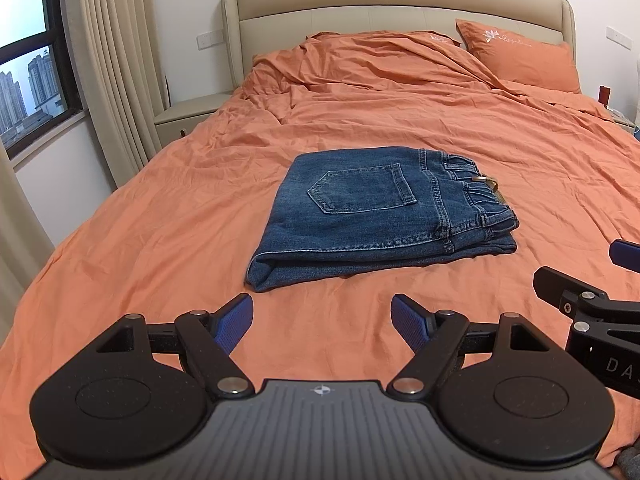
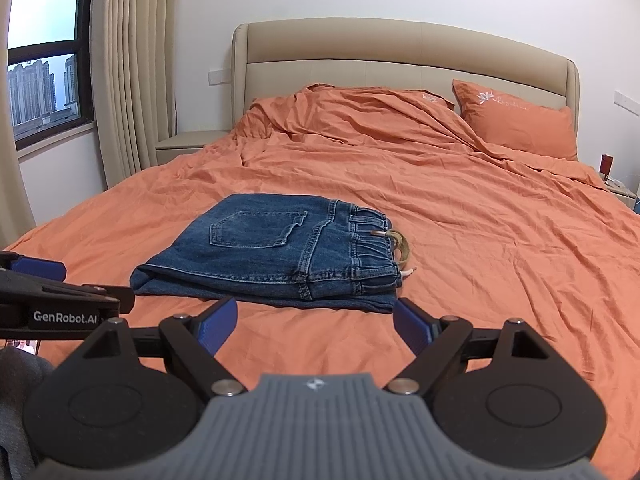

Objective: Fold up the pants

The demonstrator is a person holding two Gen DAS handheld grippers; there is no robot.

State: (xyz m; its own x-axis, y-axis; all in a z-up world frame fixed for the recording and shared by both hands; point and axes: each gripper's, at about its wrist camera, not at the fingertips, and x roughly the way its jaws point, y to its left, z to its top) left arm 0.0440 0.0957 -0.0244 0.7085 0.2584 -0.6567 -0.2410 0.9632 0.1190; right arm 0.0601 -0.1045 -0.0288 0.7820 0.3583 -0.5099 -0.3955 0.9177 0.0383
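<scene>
Bed [image 1: 160,216] in rumpled orange sheet, folded blue jeans [image 1: 376,216] mid-bed, orange pillow [image 1: 524,56] at headboard

Wrinkled orange duvet [image 1: 360,120] spreads across the bed, an embroidered orange pillow [image 1: 520,56] leaning on the beige padded headboard [image 1: 400,4]; beige curtains [image 1: 116,60] hang beside a dark-framed window [image 1: 28,64] showing towers, nightstand [image 1: 188,116] below
</scene>
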